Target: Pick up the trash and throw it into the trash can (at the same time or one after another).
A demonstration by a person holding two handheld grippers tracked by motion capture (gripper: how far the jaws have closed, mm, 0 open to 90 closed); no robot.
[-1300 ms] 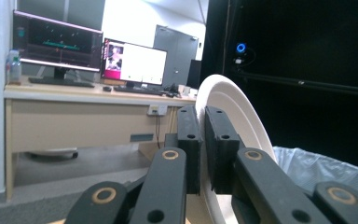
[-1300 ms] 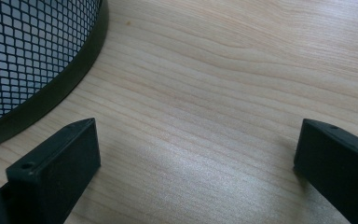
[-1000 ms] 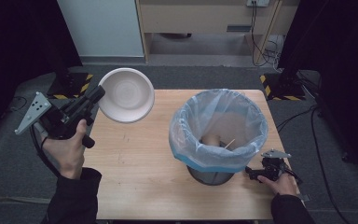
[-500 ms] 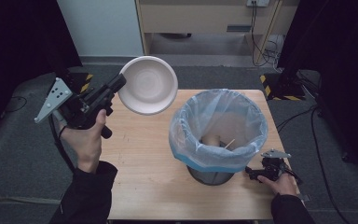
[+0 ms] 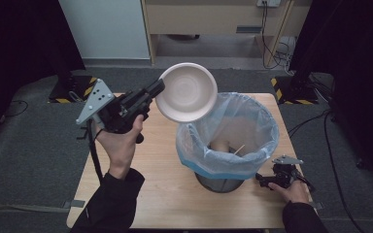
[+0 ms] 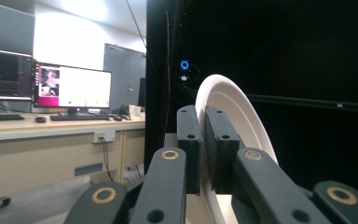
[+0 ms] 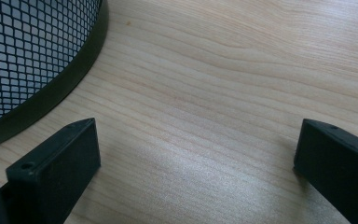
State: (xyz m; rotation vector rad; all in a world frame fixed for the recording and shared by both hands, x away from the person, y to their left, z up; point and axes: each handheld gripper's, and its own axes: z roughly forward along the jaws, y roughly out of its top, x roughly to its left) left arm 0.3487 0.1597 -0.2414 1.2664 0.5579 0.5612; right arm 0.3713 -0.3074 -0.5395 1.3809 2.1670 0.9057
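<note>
While tilting above the table (image 5: 141, 194), pinching the rim of the white bowl (image 5: 186, 92) between the pressed-together jaws of the left tool (image 5: 156, 90), with the bowl's hollow turned toward the camera in the high view. Holding that bowl in the air just beside and above the near-left rim of the wastebasket (image 5: 227, 141), its lower edge overlapping the blue-white plastic liner (image 5: 252, 160) as seen from above. Showing, in the left gripper view, the bowl's rim (image 6: 223, 100) standing on edge and running up and away from the two black jaws clamped on it. Lying to the right of the bowl, the basket's open mouth, so probably needing only a short carry rightward and a further tip or release to drop it in; judging the left hand (image 5: 119, 145) far nearer than the other. Resting low on the table beside the basket's mesh base (image 7: 28, 51), the right tool (image 7: 196, 154) with jaws spread wide and gripping nothing.
</note>
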